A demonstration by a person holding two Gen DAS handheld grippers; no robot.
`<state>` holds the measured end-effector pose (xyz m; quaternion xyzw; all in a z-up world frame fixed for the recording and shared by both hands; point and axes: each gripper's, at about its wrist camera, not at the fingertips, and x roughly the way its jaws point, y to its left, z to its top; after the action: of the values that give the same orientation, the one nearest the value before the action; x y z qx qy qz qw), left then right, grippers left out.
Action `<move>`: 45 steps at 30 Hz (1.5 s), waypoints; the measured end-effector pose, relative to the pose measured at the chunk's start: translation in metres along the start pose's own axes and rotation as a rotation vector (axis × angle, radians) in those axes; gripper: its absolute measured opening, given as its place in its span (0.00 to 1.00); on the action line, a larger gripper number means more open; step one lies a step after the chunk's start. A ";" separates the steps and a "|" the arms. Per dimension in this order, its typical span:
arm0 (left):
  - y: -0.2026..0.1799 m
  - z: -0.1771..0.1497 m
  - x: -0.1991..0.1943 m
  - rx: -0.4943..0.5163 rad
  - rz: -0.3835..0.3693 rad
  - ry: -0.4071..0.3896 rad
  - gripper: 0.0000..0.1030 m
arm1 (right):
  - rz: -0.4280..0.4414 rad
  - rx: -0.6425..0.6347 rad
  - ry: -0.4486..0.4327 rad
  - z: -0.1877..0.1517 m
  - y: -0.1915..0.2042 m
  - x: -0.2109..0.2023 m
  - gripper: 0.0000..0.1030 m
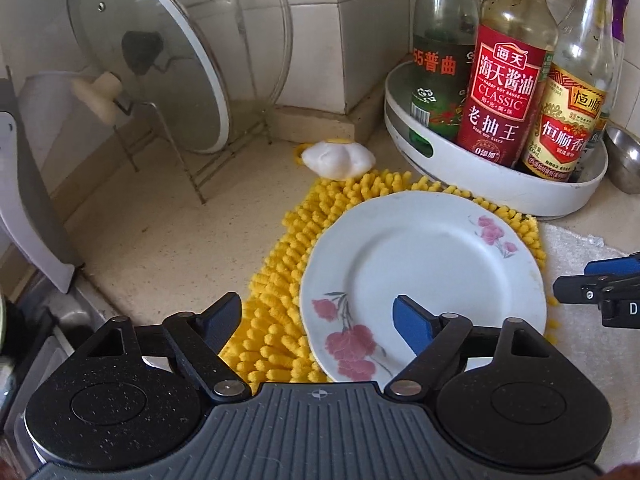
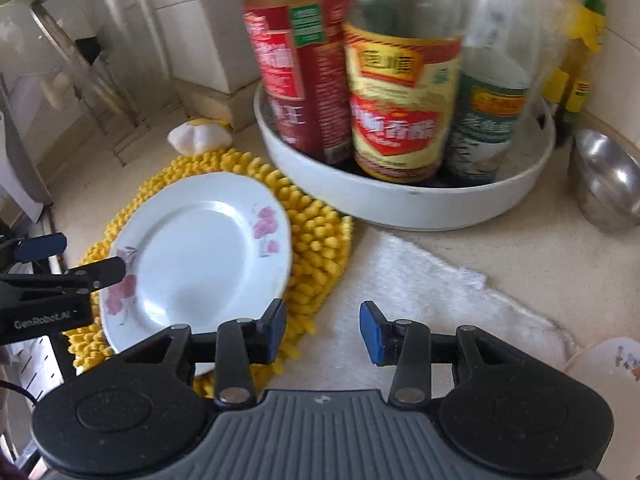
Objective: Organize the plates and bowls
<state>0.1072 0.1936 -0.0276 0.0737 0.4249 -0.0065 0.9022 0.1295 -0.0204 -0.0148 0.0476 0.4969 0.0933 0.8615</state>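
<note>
A white plate with pink flowers lies on a yellow chenille mat; it also shows in the right wrist view. My left gripper is open and empty, its fingers straddling the plate's near-left rim just above it. My right gripper is open and empty, over the mat edge and a white towel, right of the plate. A steel bowl sits at the far right. Another patterned dish edge shows at the right border.
A white round tray holds several sauce bottles behind the plate. A wire rack with a glass lid stands at back left. A white and yellow plush knob lies behind the mat. A sink edge is at left.
</note>
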 end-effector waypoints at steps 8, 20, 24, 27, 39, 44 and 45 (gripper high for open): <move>0.008 0.007 0.012 0.021 -0.017 0.022 0.86 | -0.034 0.004 0.009 0.006 0.005 0.007 0.60; 0.001 0.012 0.030 0.065 -0.088 0.039 0.83 | -0.045 0.014 0.019 0.012 0.006 0.012 0.61; -0.003 0.012 0.038 0.066 -0.093 0.067 0.81 | -0.038 0.019 0.019 0.011 0.008 0.013 0.62; -0.005 0.011 0.042 0.055 -0.109 0.079 0.79 | -0.037 0.026 0.020 0.012 0.007 0.013 0.63; -0.010 0.015 0.046 0.076 -0.164 0.073 0.77 | 0.070 0.017 0.049 0.011 0.018 0.025 0.60; -0.011 0.016 0.046 0.078 -0.151 0.062 0.72 | 0.092 0.021 0.043 0.010 0.020 0.026 0.49; -0.012 0.016 0.045 0.084 -0.145 0.060 0.71 | 0.092 0.024 0.040 0.009 0.020 0.026 0.48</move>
<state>0.1469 0.1822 -0.0537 0.0807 0.4551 -0.0874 0.8825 0.1479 0.0045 -0.0287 0.0788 0.5123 0.1279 0.8456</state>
